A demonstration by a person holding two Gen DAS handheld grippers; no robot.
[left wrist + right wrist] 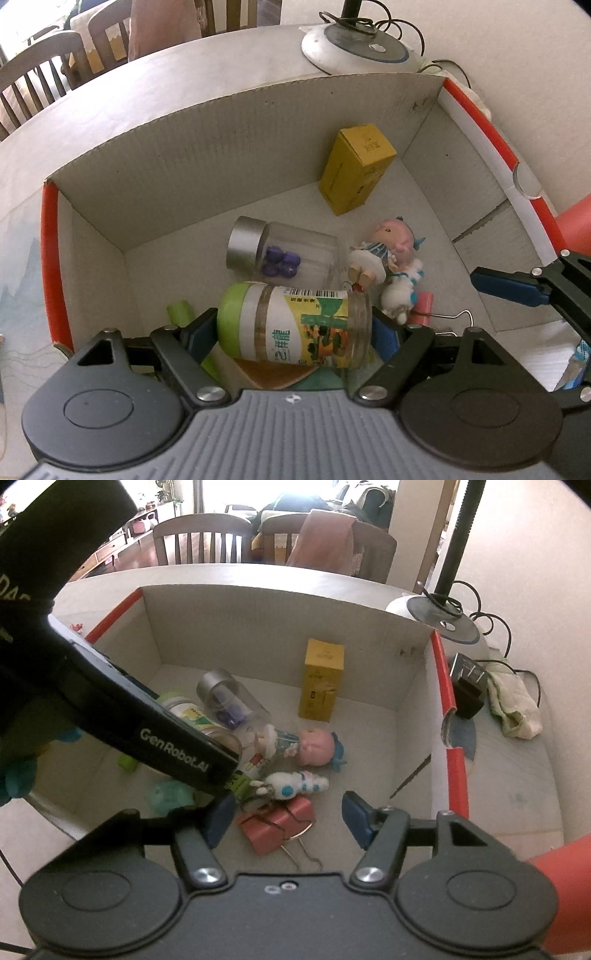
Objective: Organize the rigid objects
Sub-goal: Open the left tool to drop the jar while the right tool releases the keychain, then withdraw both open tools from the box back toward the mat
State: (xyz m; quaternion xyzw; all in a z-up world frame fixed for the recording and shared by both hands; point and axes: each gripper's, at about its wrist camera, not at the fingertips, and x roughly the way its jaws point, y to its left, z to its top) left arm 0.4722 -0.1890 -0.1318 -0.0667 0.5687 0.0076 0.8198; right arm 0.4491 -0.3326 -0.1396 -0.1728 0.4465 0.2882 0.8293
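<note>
Dining chairs (202, 541) sit behind the pale bench (110, 122), and a lamp base (354, 46) with a tangle of cord stands on it just past the far wall of the red-edged cardboard box (192, 147). Your left hand-held gripper (295, 328) is down inside that box with its blue pads clamped on a green-lidded jar (291, 325), which lies sideways between them, lid to the left. Right behind it lies a clear jar with a silver lid (280, 249), purple bits inside, on its side too. A yellow carton (356, 168) stands upright near the back corner. A pink-haired doll (384, 251) is lying just right of the jars, with a small white-and-blue figure (295, 784) touching it. Your right hand-held gripper (288, 821) has its fingers spread wide apart, holding nothing, hovering over a pink binder clip (277, 823) on the box floor. A green block (127, 762) and a teal toy (171, 795) sit near the box's left side.
</note>
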